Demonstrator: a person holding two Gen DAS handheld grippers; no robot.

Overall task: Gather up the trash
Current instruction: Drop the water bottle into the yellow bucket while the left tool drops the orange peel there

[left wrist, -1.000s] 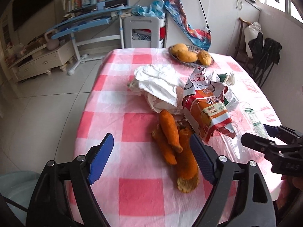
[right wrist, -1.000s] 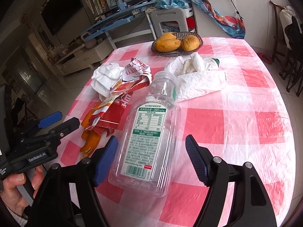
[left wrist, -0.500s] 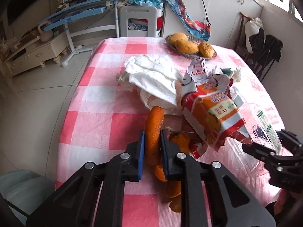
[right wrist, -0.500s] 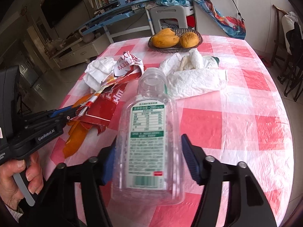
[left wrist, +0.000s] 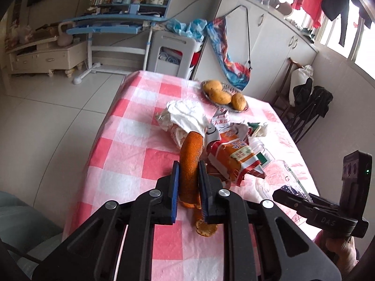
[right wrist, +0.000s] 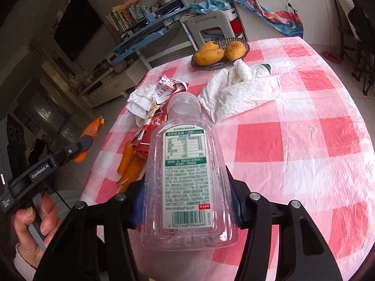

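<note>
My left gripper (left wrist: 188,166) is shut on a long orange peel (left wrist: 191,147) and holds it above the pink checked table (left wrist: 131,164). From the right wrist view, the same peel (right wrist: 92,128) hangs off the table's left edge in the left gripper (right wrist: 85,145). More peel pieces (left wrist: 205,228) lie on the cloth below. My right gripper (right wrist: 186,187) is shut on a clear, capless plastic bottle (right wrist: 185,145) with a green label, its mouth pointing away. A torn red-orange snack wrapper (left wrist: 234,159) lies beside the peels.
Crumpled white tissues (right wrist: 243,93) and a second wad (left wrist: 185,114) lie mid-table. A basket (right wrist: 243,44) with mangoes (right wrist: 208,53) stands at the far edge. A grey bin (left wrist: 14,213) shows at the lower left, beside the table. A hand (right wrist: 35,229) grips the left tool.
My left jaws closed on the peel and lifted it off the cloth. My right jaws closed on the bottle's sides, and its neck rose off the table.
</note>
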